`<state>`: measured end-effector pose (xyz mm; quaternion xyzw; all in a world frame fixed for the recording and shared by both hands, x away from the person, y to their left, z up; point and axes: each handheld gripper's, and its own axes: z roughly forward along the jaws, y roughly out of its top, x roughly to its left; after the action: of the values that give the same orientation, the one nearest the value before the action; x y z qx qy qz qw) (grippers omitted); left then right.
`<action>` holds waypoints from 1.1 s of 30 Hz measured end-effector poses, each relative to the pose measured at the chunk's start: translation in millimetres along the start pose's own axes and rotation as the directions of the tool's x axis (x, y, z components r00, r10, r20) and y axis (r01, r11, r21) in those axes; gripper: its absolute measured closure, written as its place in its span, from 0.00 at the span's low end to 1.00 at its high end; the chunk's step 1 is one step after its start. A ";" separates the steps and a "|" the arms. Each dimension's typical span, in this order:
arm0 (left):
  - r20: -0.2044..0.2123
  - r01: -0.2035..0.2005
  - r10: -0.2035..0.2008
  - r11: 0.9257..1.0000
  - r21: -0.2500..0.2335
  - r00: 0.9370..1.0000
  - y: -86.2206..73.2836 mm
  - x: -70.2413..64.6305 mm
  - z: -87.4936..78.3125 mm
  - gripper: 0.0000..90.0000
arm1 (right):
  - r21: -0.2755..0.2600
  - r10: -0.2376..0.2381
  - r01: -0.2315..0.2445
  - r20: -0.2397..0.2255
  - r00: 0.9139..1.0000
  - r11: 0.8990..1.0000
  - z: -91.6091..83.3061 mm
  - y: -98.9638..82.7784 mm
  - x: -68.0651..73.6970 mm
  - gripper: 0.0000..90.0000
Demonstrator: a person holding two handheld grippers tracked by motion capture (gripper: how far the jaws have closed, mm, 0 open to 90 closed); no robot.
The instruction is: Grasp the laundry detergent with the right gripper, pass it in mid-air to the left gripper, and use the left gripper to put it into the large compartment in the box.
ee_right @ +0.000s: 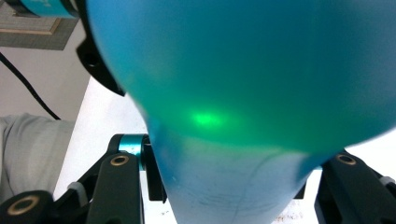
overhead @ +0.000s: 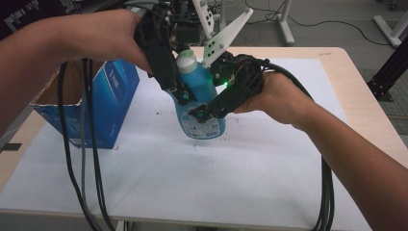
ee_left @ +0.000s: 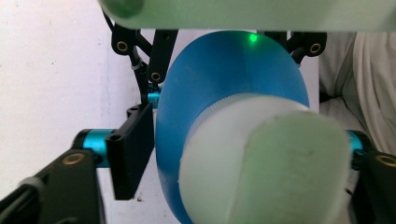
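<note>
Bottle (overhead: 199, 103) centre stage: blue body, pale cap, standing on the white sheet (overhead: 192, 183) that covers the table (overhead: 370, 115), tipped a little toward the open blue carton (overhead: 103, 103) on its left. Right gripper (overhead: 204, 114) comes in from the side and has the lower body clamped between its jaws, down near the label; in the right gripper view the blue plastic bulges up from between the two black jaws, a green light spot glowing on it. Left gripper (overhead: 179, 94) drops in from above beside the neck. Its jaws straddle the bottle's shoulder just under the cap, and in the left gripper view one pad (ee_left: 133, 151) sits right beside the blue wall, narrow, though whether it actually presses is hard to tell. Cables (overhead: 86, 159) trail off the near edge.
</note>
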<state>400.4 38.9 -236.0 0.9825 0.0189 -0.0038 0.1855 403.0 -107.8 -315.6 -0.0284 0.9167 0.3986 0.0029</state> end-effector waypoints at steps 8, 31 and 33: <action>0.007 -0.017 0.017 1.000 -0.007 1.000 0.4 -1.1 -0.3 0.41 | 0.001 0.005 -0.005 -0.004 1.000 1.000 0.2 -0.1 0.1 0.52; 0.000 0.004 -0.004 1.000 0.020 1.000 6.3 -9.5 -16.3 0.42 | -0.022 0.023 -0.022 0.013 1.000 1.000 -8.5 -5.9 2.4 0.12; -0.007 0.018 -0.018 1.000 0.019 1.000 6.0 -9.6 -21.7 0.42 | -0.032 0.028 -0.027 0.019 0.999 0.999 -13.9 -7.9 2.5 0.12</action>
<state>391.1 40.8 -213.4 0.9840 0.0283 -0.0025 0.1758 401.1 -123.5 -312.0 -0.0120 0.9105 0.4133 0.0057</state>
